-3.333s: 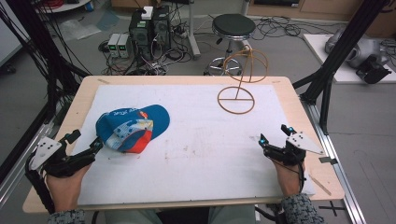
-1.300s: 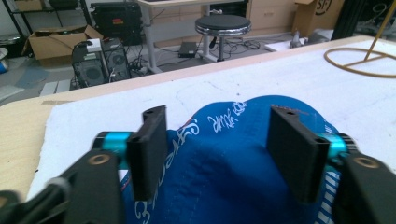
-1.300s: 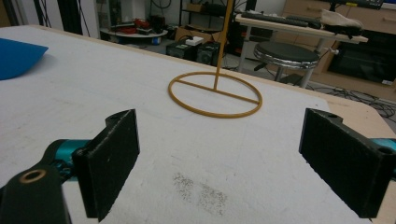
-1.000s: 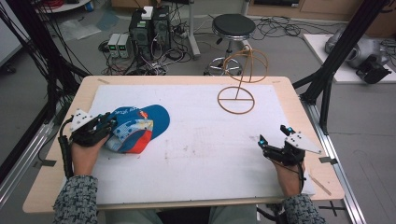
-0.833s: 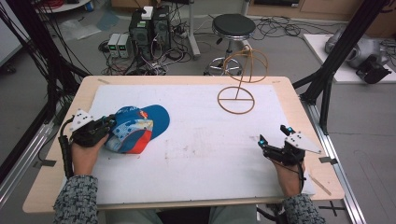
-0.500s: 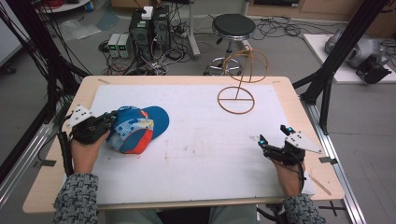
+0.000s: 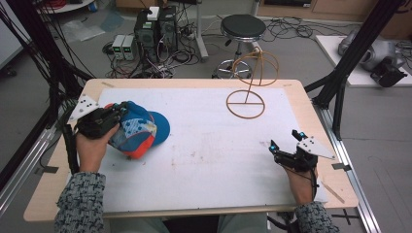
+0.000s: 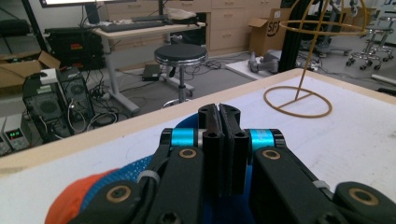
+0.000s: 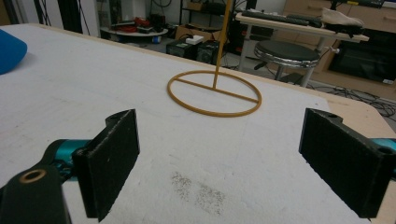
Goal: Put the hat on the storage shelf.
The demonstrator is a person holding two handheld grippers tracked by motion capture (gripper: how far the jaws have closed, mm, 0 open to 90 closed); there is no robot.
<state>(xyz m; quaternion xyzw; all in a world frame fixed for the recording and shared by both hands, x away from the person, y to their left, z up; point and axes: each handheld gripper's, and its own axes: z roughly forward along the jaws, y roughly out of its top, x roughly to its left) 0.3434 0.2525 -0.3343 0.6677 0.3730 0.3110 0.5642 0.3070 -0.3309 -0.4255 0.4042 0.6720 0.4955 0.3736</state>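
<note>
1. My right claw (image 7: 284,143) rests near the counter's near-right edge, jaws spread wide, nothing between them; its own view looks across bare counter (image 9: 116,84).
2. My left claw (image 7: 116,110) is pressed together on the back rim of the cap (image 7: 141,128) at the counter's left side; jaws just closed, blue fabric pinched between them.
3. Cap looks light, soft, floppy. The crown will sag, the bill is stiffer. I judge a rim pinch holds fine but lets the cap dangle, so lift gently.
4. The high view gives the whole cap, partly tilted up; the left gripper view gives just blue and orange fabric (image 8: 93,191) under the jaws.
5. Farthest: wire hat stand (image 7: 248,94), well apart, likely destination.
</note>
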